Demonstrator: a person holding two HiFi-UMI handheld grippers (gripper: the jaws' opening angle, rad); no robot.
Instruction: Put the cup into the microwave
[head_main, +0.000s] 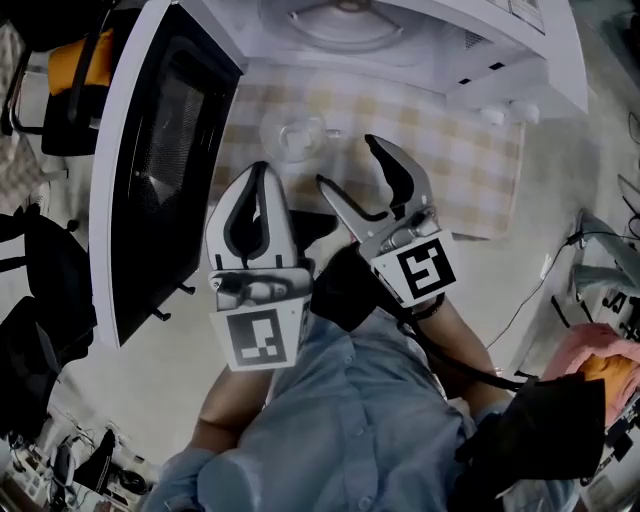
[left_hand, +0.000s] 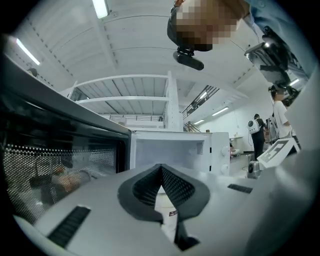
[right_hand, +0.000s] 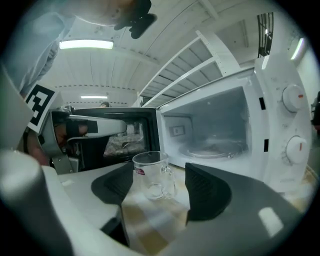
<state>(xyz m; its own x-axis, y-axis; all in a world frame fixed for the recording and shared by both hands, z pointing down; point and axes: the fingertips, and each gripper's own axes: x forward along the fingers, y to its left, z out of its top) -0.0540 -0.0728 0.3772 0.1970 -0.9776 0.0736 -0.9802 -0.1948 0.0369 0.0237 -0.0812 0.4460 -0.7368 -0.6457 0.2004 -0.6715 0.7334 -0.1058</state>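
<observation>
Both grippers are held side by side ahead of the body, pointing away from it. The left gripper (head_main: 262, 170) points about level. Its jaws are closed together, with the tips touching and nothing between them. The right gripper (head_main: 347, 162) is just beside it, tipped slightly downward, its jaws standing well apart. Each marker cube (head_main: 262, 338) sits at the gripper's rear, nearest the body. The left forearm (head_main: 226, 402) and right forearm (head_main: 458, 335) are bare, reaching forward from the torso.

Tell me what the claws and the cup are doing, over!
Left claw shut, empty. Right claw open, clear glass handled cup just ahead, untouched. White microwave door open, nothing in the way.
</observation>
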